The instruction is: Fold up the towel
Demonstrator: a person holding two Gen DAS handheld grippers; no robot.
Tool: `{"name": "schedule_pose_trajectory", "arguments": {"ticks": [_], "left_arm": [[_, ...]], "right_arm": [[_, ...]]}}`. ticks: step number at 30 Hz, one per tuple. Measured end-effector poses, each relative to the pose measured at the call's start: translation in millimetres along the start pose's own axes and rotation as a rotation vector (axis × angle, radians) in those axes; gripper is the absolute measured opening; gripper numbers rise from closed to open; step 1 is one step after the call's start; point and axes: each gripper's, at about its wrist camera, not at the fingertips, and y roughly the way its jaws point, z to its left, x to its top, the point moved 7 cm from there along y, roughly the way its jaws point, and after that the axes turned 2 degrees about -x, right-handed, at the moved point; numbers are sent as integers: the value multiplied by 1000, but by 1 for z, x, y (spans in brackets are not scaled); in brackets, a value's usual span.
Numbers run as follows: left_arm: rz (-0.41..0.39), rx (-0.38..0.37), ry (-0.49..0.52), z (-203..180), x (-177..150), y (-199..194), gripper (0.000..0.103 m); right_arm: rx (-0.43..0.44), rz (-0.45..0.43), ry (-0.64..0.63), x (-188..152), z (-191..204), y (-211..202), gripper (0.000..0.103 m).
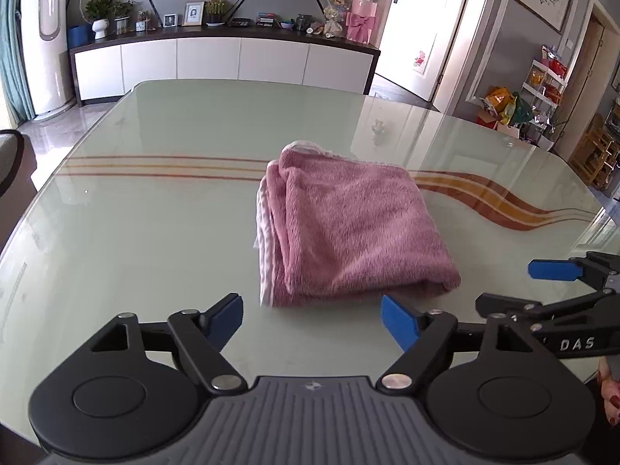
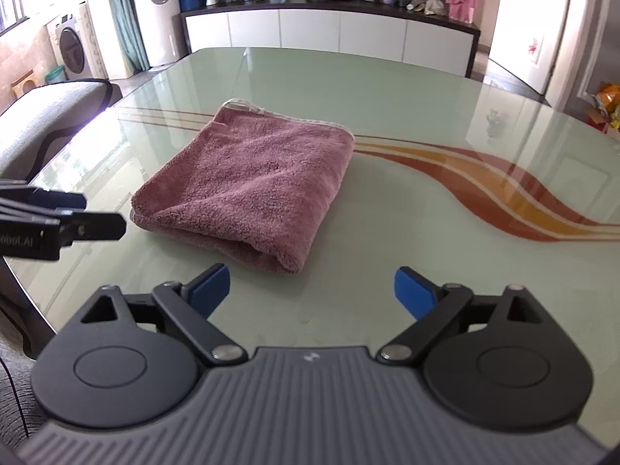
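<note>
Left wrist view has the pink towel (image 1: 356, 224) lying on the glass table (image 1: 155, 232) as a compact folded bundle, just beyond your fingertips; you look finished with the folding, or between folds; any further fold calls for pinching the near edge and carrying it to the far side; your left gripper (image 1: 312, 323) gapes wide and holds nothing; your right gripper (image 2: 312, 292) is equally wide, empty, clear of the cloth.
</note>
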Motion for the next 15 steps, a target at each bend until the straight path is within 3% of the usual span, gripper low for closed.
{"name": "schedule_pose_trajectory", "arguments": {"ticks": [6, 15], "left_arm": [[-8, 16, 52, -1, -16, -10, 91], [-32, 6, 116, 8, -20, -15, 91]], "right_arm": [[1, -50, -16, -5, 9, -16, 97], [34, -87, -135, -3, 37, -16, 100]]}}
